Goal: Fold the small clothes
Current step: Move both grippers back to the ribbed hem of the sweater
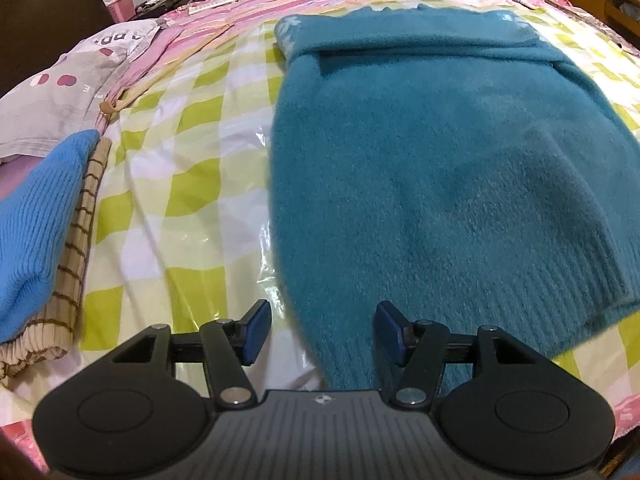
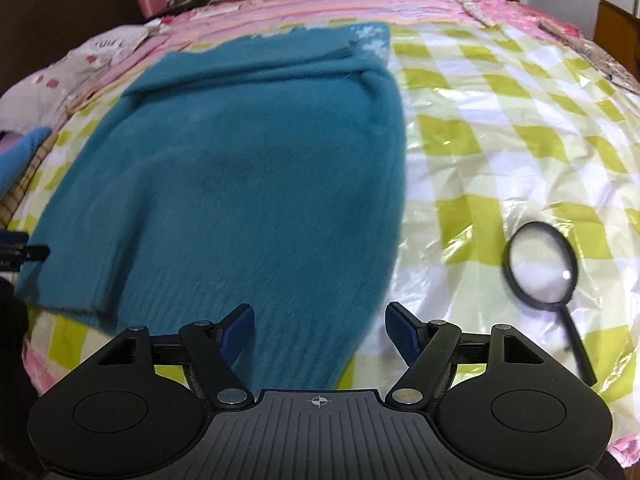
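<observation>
A fuzzy teal sweater (image 1: 420, 152) lies flat on the bed's yellow-green checked plastic sheet (image 1: 180, 160), its sleeves folded across the chest at the far end and its ribbed hem toward me. My left gripper (image 1: 322, 320) hovers open over the hem's near left part, with teal fabric showing below the gap between its blue pads. In the right wrist view the same sweater (image 2: 248, 168) fills the middle. My right gripper (image 2: 320, 320) is open above the hem's right corner, its right pad over the checked sheet (image 2: 500, 140).
A folded blue knit (image 1: 36, 220) sits on a beige striped garment (image 1: 76, 264) at the left. A grey pillow (image 1: 60, 92) and a thin wooden stick (image 1: 160, 76) lie beyond them. A black magnifying glass (image 2: 540, 264) rests on the sheet at the right.
</observation>
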{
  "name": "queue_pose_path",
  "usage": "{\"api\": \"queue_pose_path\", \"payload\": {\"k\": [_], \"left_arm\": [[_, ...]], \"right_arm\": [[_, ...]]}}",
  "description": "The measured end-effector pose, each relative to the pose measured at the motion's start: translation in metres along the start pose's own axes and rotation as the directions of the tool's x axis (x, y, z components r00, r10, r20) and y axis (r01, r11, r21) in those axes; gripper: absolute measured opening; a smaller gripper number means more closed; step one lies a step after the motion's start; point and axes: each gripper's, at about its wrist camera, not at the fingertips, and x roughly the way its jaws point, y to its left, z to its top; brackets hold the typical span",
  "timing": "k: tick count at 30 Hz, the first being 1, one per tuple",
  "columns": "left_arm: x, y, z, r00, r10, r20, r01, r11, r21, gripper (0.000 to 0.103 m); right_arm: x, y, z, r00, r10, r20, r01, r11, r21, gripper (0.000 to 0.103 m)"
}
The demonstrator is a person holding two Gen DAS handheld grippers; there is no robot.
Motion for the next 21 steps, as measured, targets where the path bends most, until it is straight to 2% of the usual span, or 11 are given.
{"api": "queue_pose_path", "payload": {"k": [4,5,8,9,11,13,15,18,21], "left_arm": [[-0.001,0.001,0.001,1.000,-0.007,-0.011,0.007,1.000,-0.003,0.063],[-0.002,0.001,0.001,1.000,-0.011,-0.014,0.011,1.000,-0.006,0.063],[-0.006,0.001,-0.001,0.999,-0.035,-0.019,0.035,0.999,-0.015,0.064],[-0.007,0.000,-0.002,0.999,-0.040,-0.019,0.039,0.999,-0.014,0.064],[-0.009,-0.003,-0.004,0.999,-0.036,-0.020,0.036,0.999,-0.001,0.065],[-0.009,-0.008,-0.006,0.999,-0.024,-0.023,0.024,1.000,0.018,0.068],[-0.007,-0.010,-0.007,0.999,-0.021,-0.039,0.022,0.999,0.024,0.068],[-0.004,-0.003,-0.006,0.997,-0.033,-0.066,0.032,0.999,-0.018,0.071],[-0.005,0.004,-0.006,0.996,-0.045,-0.071,0.041,0.997,-0.066,0.071]], "right_arm": [[0.011,0.007,0.000,1.000,-0.012,-0.020,0.010,0.998,-0.066,0.071],[0.010,0.007,0.000,1.000,-0.015,-0.021,0.013,0.996,-0.083,0.065],[0.004,-0.002,0.004,0.998,-0.046,-0.035,0.041,0.991,-0.126,0.035],[0.002,-0.007,0.005,0.997,-0.066,-0.041,0.060,0.989,-0.135,0.031],[0.000,-0.018,0.007,0.992,-0.115,-0.044,0.108,0.985,-0.138,0.030],[-0.002,-0.025,0.009,0.992,-0.113,-0.051,0.107,0.988,-0.112,0.031],[-0.002,-0.022,0.006,0.991,-0.124,-0.045,0.117,0.984,-0.132,0.030],[-0.004,-0.016,0.004,0.992,-0.116,-0.044,0.110,0.985,-0.130,0.029],[-0.009,-0.022,0.008,0.996,-0.080,-0.034,0.078,0.995,-0.064,0.031]]}}
